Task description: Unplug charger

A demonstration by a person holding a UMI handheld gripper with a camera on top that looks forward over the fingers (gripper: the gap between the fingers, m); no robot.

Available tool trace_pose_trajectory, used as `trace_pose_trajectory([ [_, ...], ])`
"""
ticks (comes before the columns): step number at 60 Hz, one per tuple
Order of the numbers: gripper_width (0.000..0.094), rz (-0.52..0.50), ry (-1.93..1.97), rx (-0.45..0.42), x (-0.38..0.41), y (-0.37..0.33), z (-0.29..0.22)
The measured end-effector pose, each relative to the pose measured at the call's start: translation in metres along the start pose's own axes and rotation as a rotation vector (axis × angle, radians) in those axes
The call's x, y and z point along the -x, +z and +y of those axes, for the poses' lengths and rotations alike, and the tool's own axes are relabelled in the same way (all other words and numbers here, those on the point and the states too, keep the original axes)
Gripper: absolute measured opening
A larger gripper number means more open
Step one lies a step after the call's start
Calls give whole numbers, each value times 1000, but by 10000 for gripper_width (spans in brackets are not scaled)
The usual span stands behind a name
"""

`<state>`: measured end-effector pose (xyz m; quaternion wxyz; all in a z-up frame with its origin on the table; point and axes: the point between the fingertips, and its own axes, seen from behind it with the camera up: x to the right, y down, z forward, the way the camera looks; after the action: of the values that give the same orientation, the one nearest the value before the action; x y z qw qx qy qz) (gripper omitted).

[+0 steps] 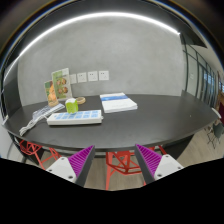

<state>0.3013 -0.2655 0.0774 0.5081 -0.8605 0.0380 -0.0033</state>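
Charger: The wall has a row of white sockets (86,76), far beyond the fingers and a bit to their left. I cannot tell if one of those white squares is the charger or just a socket. They are too small to be sure.

Cable: A thin white cable (32,122) seems to run over the table, left of the flat things. It may belong to the charger. Where it ends is not clear.

Gripper: The gripper (112,160) is held back from the table, low, with its two fingers apart. Nothing is between them. The purple pads (80,158) face each other with a wide gap.

Table: A long dark table (150,120) stands between the fingers and the wall.

Things on the table: A power strip or keyboard-like flat thing (75,117) lies ahead to the left. A white book (119,102) lies straight ahead, farther off. A green cup (71,105) and a small orange toy (52,96) stand near the wall, by a leaning card (61,82).

Under the table: Red stools (125,158) show near the fingers.

What could go wrong: I think the reach over the table is long, so the fingers could bump the cup or the toy and knock them down. Grabbing the cable and not the plug could yank it badly.
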Motion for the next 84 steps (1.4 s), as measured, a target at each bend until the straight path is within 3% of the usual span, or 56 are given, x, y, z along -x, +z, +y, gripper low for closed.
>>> trace_pose_trajectory([
  [15,823,-64,-43,-3,63,26,-13],
  [28,817,-147,-67,-74,162,90,-45],
  [36,809,-153,-71,-120,216,153,-75],
  [42,795,-97,-78,-147,232,209,-97],
  [52,672,-43,-32,-124,232,274,-111],
  [53,624,-29,-34,-117,228,278,-110],
  [54,520,-27,-41,-110,227,282,-110],
  [67,388,-60,-90,-167,231,283,-114],
  [74,389,-108,-66,-139,231,277,-119],
  [80,389,-40,-121,-363,207,233,-202],
  [84,386,-44,-135,-434,197,206,-249],
])
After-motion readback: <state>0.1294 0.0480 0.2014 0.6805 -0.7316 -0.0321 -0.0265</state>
